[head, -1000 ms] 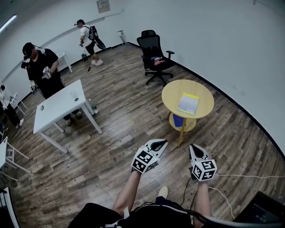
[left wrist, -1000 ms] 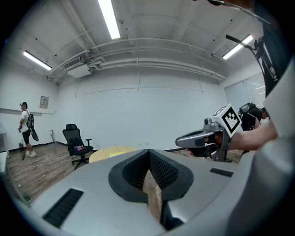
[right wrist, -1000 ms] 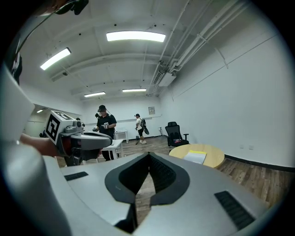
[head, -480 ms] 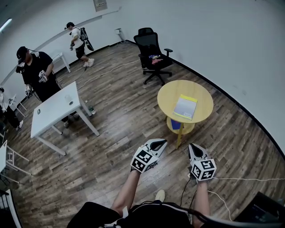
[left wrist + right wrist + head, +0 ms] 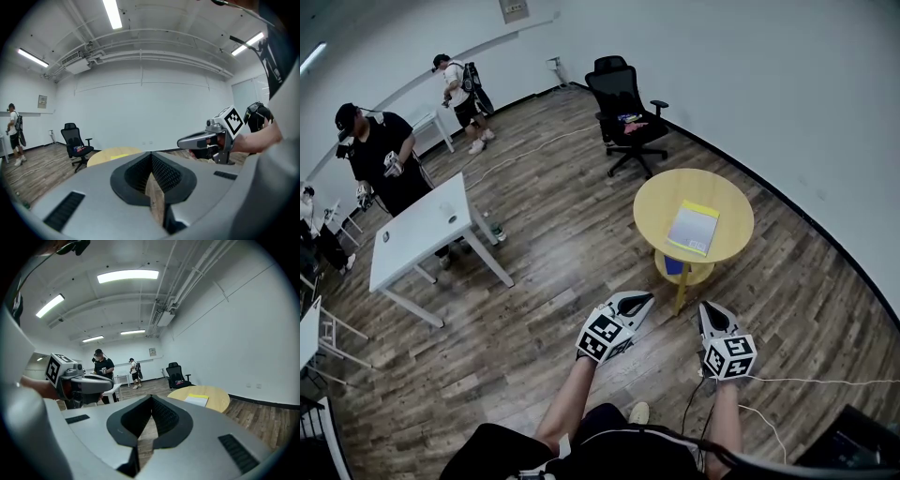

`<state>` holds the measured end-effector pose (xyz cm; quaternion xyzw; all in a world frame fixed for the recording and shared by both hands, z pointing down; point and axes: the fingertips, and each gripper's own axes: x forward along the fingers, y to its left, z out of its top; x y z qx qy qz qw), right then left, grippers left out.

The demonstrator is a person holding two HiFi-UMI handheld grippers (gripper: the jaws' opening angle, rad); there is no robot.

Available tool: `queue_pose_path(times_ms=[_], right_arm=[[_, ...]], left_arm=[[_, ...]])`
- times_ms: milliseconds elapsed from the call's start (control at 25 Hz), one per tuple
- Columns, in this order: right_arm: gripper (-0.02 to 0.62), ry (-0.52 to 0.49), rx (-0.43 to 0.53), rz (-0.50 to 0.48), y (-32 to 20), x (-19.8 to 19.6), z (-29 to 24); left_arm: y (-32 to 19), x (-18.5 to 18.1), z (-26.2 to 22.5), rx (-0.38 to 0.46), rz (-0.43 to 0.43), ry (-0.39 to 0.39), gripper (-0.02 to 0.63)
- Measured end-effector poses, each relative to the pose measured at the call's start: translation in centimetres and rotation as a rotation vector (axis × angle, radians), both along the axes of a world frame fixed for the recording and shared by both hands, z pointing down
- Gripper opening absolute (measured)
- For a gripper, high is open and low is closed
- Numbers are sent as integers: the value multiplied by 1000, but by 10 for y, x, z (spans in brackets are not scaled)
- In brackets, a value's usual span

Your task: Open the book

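No readable text; the wall notice (image 5: 517,8) is too small.

Sparse office or lab room; wood floor (image 5: 553,281); office chair (image 5: 628,108); white desk (image 5: 422,230); strip lights (image 5: 127,275)

On the round surface (image 5: 656,202), book (image 5: 695,227) lying flat, right of centre. Behind that surface, office chair (image 5: 626,103) near the wall. Far to the left, rectangular surface (image 5: 422,234), with a person (image 5: 380,155) behind it. In front of the round surface, left hand-held gripper (image 5: 636,302) and right hand-held gripper (image 5: 711,311) side by side, well apart from the book.
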<state>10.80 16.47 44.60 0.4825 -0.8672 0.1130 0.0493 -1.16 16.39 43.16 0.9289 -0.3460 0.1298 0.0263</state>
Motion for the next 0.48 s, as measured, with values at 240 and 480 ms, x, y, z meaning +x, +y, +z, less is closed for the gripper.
queue_pose_path(times_ms=[240,480], right_arm=[[5,3,-3,18,-13,4,3],[5,12,-1,27,-40,1,7]], left_arm=[[-16,-3,1,3,-2,1,0],[-46,-7,3,2,0,13,0]])
